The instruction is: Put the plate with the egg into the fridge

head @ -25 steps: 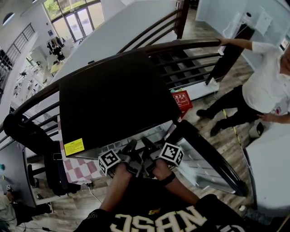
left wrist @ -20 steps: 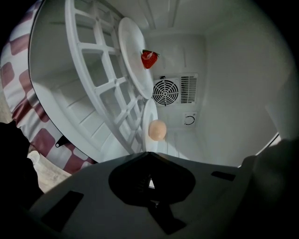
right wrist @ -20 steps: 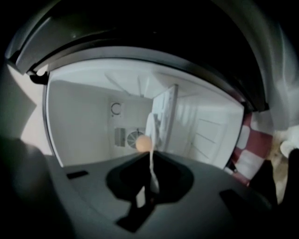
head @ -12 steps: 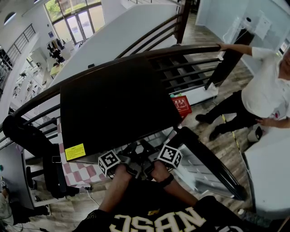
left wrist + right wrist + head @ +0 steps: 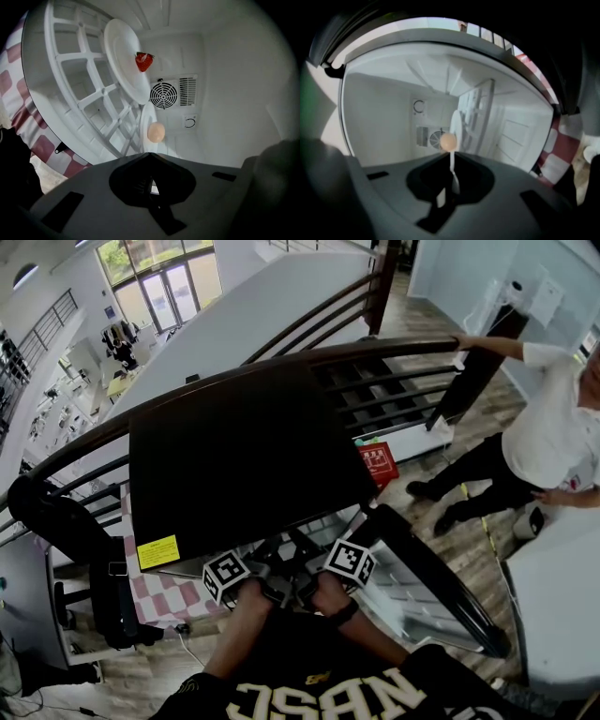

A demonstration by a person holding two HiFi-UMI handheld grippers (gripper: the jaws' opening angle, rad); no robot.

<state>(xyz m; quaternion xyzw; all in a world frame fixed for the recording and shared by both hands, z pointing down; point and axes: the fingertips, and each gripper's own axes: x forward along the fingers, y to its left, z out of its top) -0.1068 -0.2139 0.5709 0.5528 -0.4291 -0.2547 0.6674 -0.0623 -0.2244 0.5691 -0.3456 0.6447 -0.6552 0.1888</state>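
- Gripping from the left, the left gripper (image 5: 150,159) has its jaws pinched tight on a thin white sliver, the near rim of the plate with the egg (image 5: 143,117).
- The left gripper view looks into the fridge (image 5: 244,456). A white shelf rack (image 5: 79,93) and a second plate (image 5: 123,61) bearing a strawberry (image 5: 144,61) sit deeper in, near the back-wall fan (image 5: 164,95).
- The egg (image 5: 448,141) sits on its plate just past the jaw tips, inside the white cavity. Whether the plate rests on the rack or is only held, I cannot tell.
- The right gripper (image 5: 451,161) is likewise clamped on that same rim.
- To the right, the door (image 5: 427,568) stands open.
- The task looks mostly done. What seems left is to settle the plate on the rack, let go with both grippers, draw them out and probably shut the door.
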